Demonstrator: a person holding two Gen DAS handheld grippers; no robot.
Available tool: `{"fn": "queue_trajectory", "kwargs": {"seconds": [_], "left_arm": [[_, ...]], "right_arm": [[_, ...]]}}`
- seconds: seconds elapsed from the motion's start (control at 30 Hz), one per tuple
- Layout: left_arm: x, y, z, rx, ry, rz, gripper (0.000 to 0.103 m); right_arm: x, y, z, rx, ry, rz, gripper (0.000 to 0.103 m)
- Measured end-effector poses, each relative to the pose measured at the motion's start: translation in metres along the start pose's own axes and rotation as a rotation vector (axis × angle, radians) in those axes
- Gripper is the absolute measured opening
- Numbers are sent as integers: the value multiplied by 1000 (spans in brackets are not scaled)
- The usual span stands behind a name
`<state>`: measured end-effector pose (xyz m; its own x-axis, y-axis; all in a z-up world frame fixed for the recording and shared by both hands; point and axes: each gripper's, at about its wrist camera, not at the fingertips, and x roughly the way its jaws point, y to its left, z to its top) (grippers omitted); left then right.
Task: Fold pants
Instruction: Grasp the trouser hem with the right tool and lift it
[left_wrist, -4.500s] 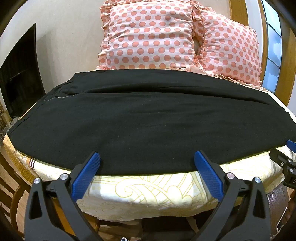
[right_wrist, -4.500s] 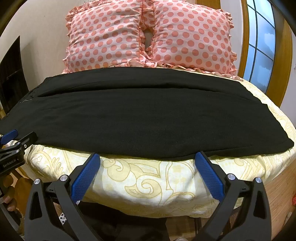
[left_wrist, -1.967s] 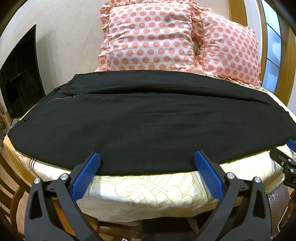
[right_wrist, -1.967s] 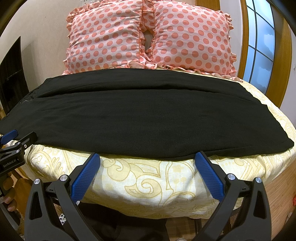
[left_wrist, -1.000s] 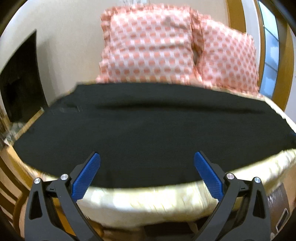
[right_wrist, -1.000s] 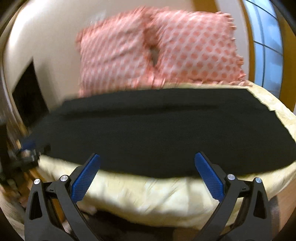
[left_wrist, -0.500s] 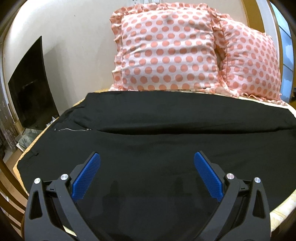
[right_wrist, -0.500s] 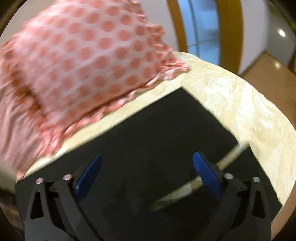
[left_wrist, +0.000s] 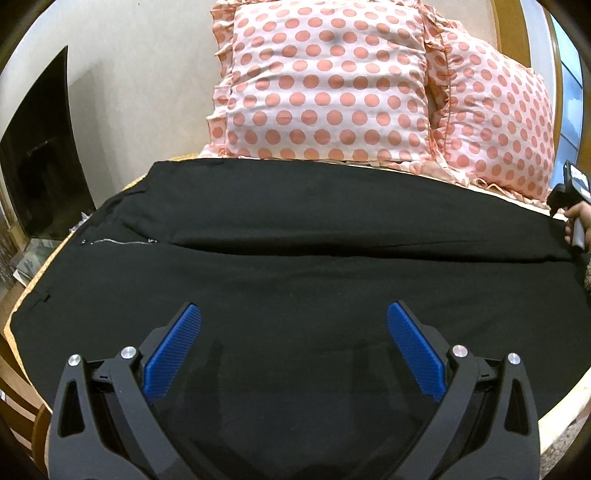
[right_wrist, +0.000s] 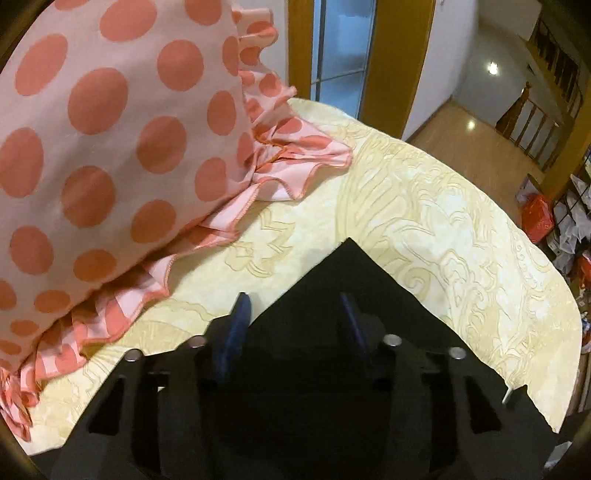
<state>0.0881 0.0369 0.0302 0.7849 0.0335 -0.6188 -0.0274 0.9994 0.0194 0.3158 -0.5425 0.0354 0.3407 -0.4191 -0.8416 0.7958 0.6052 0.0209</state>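
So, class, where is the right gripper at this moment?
The right gripper hovers over the far corner of the black pants, beside the polka-dot pillow.

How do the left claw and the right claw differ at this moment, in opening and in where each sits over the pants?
The left claw is spread wide; the right claw is narrower but has a gap. The left claw hovers over the broad middle of the black pants; the right claw sits at a far corner, near the polka-dot pillow and yellow bedsheet. Both have blue pads and hold nothing.
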Motion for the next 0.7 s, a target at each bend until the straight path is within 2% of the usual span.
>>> {"fn": "queue_trajectory", "kwargs": {"seconds": [0.13, 0.17, 0.2, 0.27, 0.4, 0.53, 0.6, 0.7], "left_arm": [[2, 3, 1, -23, 11, -22, 101], [2, 4, 1, -26, 13, -26, 101], [3, 4, 1, -28, 13, -26, 101], [2, 4, 1, -28, 9, -26, 101], [0, 2, 0, -21, 0, -16, 101], [-2, 1, -2, -16, -5, -9, 101], [-1, 1, -1, -17, -4, -12, 101], [-2, 1, -2, -13, -9, -5, 101]], "right_arm": [[-11, -21, -6, 47, -14, 105, 20], [-13, -29, -8, 74, -17, 167, 10], [-17, -37, -11, 97, -27, 223, 5], [-28, -46, -14, 114, -63, 269, 5], [-70, -76, -31, 139, -184, 421, 4], [-121, -115, -70, 143, -282, 541, 3], [-141, -138, -99, 164, -291, 584, 3], [-149, -171, -141, 207, -256, 611, 3]]}}
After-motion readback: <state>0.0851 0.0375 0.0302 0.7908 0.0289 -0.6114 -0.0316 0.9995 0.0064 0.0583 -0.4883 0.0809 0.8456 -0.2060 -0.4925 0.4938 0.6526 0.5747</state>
